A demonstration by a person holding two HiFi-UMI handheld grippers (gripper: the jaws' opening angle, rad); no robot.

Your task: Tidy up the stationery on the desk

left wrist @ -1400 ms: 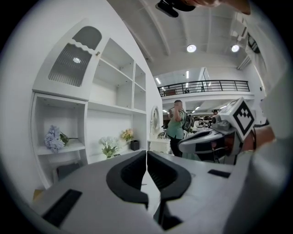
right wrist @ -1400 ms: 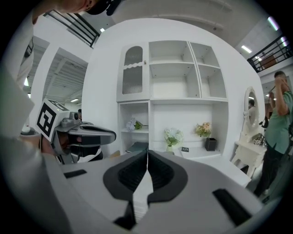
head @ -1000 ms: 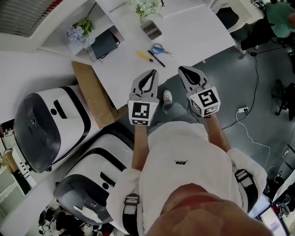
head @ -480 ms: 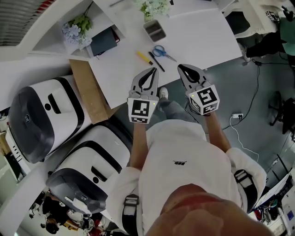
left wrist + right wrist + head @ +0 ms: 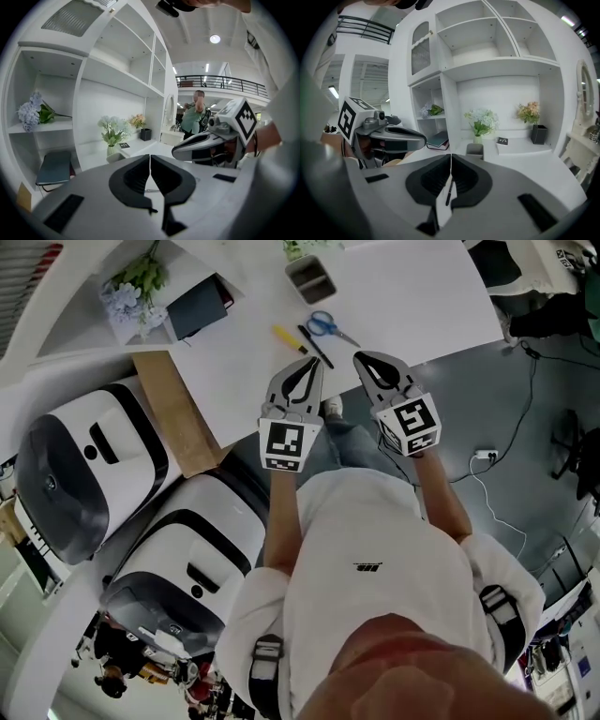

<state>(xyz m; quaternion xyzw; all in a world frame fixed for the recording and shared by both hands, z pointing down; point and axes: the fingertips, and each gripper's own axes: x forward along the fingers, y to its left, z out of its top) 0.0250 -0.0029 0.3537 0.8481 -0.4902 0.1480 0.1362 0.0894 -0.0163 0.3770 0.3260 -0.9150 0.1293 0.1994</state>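
While both tools are held over the near edge of the white desk (image 5: 422, 296), the left gripper (image 5: 312, 365) is seen with its jaws pressed together and nothing caught between them; the right gripper (image 5: 360, 356) is likewise closed tight and empty. Just above their tips, at upper centre, a black pen (image 5: 315, 346), a short yellow pen (image 5: 286, 337) and blue-handled scissors (image 5: 324, 324) are laid close together; a grey pen holder (image 5: 312, 278) is found at the top edge; a dark notebook (image 5: 197, 307) is shelved at upper left.
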